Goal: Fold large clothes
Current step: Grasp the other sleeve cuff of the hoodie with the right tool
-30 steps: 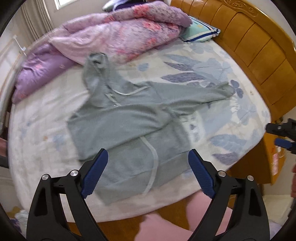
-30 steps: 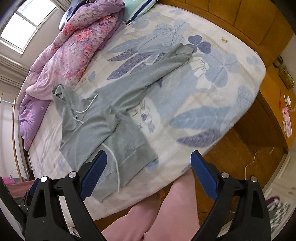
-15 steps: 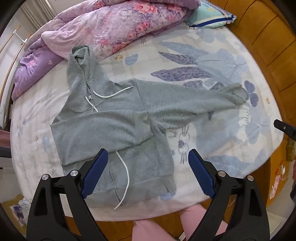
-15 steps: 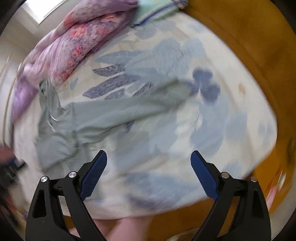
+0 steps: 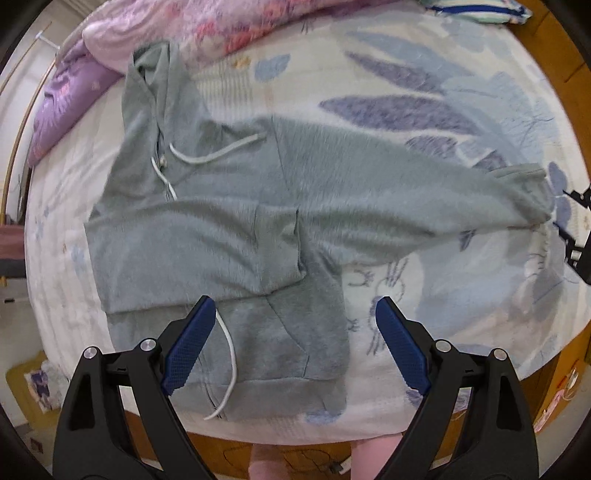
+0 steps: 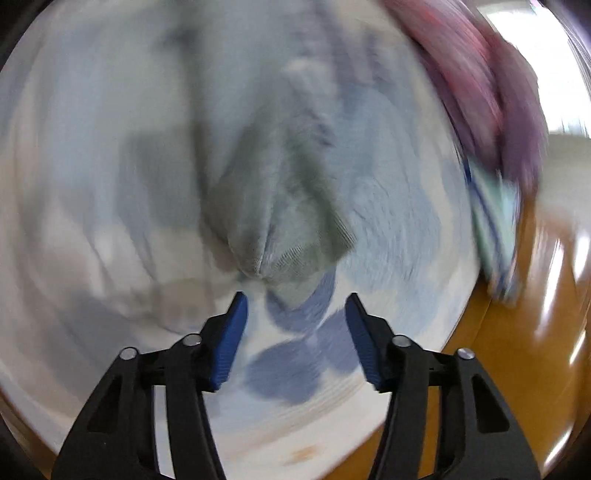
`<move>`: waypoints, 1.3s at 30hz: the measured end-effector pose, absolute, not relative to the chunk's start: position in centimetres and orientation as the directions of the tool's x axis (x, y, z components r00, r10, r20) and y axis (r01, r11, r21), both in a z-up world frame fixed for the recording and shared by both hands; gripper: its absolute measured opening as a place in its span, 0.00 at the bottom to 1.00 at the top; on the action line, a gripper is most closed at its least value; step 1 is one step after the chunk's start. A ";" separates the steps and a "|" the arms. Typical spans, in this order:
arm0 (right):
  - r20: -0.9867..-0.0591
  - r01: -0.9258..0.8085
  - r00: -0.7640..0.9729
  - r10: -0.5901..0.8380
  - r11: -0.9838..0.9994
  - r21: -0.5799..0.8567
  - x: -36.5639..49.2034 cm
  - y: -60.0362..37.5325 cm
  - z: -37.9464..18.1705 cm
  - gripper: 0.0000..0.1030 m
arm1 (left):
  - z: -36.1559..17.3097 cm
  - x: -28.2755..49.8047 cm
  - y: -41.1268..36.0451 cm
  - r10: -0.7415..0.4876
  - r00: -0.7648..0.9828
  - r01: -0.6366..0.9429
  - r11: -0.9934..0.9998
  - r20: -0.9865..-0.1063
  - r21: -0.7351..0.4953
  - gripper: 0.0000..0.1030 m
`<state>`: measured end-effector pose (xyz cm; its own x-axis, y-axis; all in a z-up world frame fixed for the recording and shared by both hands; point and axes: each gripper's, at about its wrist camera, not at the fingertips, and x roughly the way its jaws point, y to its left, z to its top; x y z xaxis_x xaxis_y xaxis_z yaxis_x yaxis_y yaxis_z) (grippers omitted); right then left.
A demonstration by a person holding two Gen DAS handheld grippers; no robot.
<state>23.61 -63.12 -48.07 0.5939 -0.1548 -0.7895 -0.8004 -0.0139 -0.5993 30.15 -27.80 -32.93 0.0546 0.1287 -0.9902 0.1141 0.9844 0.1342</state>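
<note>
Reaching for cuff (image 6: 291, 254) of hoodie (image 5: 236, 236); both hand-held grippers (image 6: 295, 332) (image 5: 295, 343) apart, empty. Next: clamp cuff, fold sleeve inward.

Bed (image 5: 461, 192) with white sheet printed in blue leaves fills the left-wrist view. Pink-purple floral quilt (image 5: 229, 26) heaped along its far side, striped pillow (image 5: 480, 9) beside the quilt. Orange-brown wooden frame (image 5: 229, 448) under the bed's near edge. Bright daylight.

Soft even daylight, fisheye-bent edges, right wrist view heavily motion-blurred (left mildly)
</note>
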 end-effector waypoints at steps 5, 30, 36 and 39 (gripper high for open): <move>-0.737 -0.703 0.675 -0.013 -0.314 -0.638 23.8 -64.2 -51.9 0.50 | -36.1 29.1 -26.8 0.161 -0.020 0.083 0.984 -0.987 0.159 0.86; -0.896 -0.932 0.360 -0.259 -0.063 -0.356 26.0 -63.8 -50.7 0.19 | -37.0 30.7 -21.6 0.089 0.121 -0.077 0.994 -0.989 0.080 0.86; -0.989 -0.750 0.007 -0.147 0.654 -0.102 33.5 -65.1 -47.3 0.07 | -42.3 35.7 -23.9 -0.056 0.104 -0.027 0.998 -0.993 -0.059 0.46; -0.976 -0.510 -0.200 0.087 0.841 0.179 35.4 -66.8 -45.7 0.07 | -44.7 37.3 -25.0 -0.110 0.059 -0.008 0.994 -0.992 -0.110 0.09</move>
<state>35.36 -66.82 -45.67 -0.1999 0.0868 -0.9760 -0.5097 0.8415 0.1793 37.33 -24.98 -44.73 0.0592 -0.1097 -0.9922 -0.0083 0.9939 -0.1103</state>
